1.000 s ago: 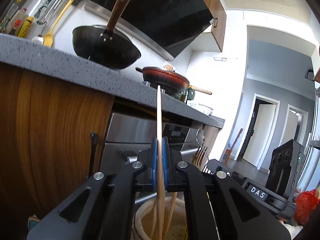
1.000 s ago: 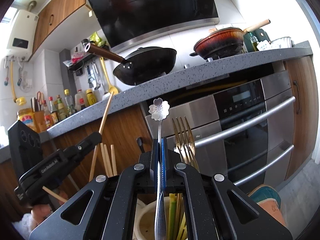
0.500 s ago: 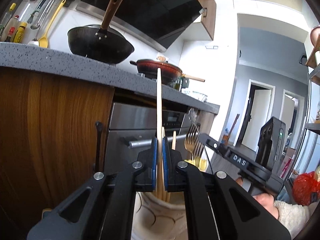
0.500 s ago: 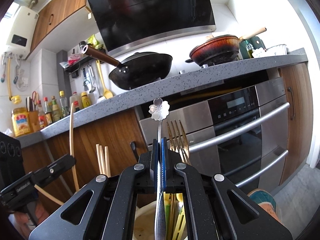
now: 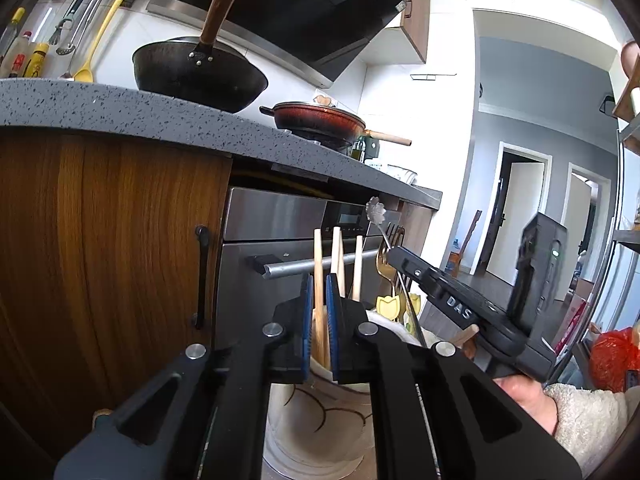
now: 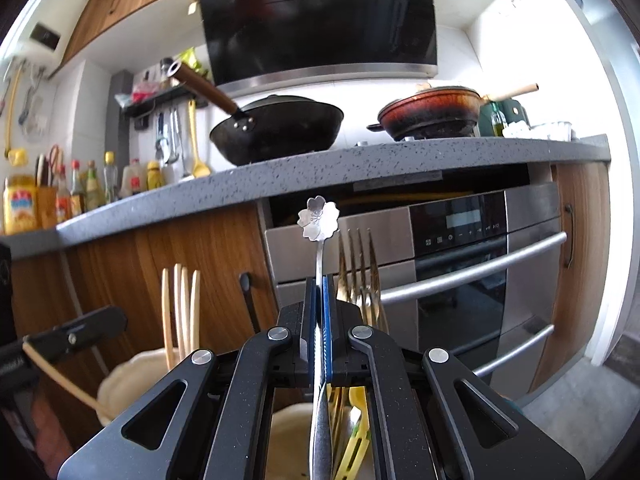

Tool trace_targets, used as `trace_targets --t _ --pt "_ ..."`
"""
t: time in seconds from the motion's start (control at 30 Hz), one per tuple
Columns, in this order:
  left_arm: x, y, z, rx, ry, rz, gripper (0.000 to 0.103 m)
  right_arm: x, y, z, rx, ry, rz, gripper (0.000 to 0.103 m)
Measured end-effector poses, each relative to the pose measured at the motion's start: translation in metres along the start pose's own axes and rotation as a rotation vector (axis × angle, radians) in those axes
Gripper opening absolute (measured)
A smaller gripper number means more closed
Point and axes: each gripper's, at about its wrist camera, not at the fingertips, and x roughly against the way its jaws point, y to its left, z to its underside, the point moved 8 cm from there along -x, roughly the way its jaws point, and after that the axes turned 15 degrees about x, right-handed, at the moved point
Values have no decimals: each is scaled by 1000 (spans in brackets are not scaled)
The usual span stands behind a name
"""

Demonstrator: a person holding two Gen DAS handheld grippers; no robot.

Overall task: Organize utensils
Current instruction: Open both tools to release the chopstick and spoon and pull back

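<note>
While the left gripper (image 5: 319, 312) pinches a chopstick (image 5: 318, 264) lowered into the holder (image 5: 320, 412), the right gripper (image 6: 320, 320) clamps the flower-handled spoon (image 6: 319, 220), neither released yet.

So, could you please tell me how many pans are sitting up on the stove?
2: the black wok on the side of the sauce bottles, and the red-brown pan beside it. A third could be hidden behind them.

Wok (image 5: 200, 76) and pan (image 5: 320, 122) on countertop (image 5: 100, 108)
</note>
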Motion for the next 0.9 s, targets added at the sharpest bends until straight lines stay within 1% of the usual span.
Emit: trace_targets --t 0.17,0.3,0.33,0.37,0.4,0.43,0.63,0.83,0.9 --pt "2 5 1 13 5 -24 7 21 2 3 17 4 13 4" --pt "9 12 3 17 11 -59 8 32 3 9 15 40 1 4" --pt "10 14 4 17 12 -78 12 34 4 13 14 55 -5 4" --pt "12 17 4 16 12 -97 18 36 5 15 14 64 -9 4" --pt "14 19 5 19 11 -114 21 39 5 17 15 72 -12 4" --pt "16 21 6 26 12 -117 23 42 6 20 15 80 -18 4" --pt "22 27 11 38 34 -144 25 56 11 33 4 128 -30 4" --pt "34 23 23 0 47 -194 25 80 21 42 33 159 -37 4" --pt "41 19 28 -9 52 -206 27 89 26 44 57 169 -35 4"
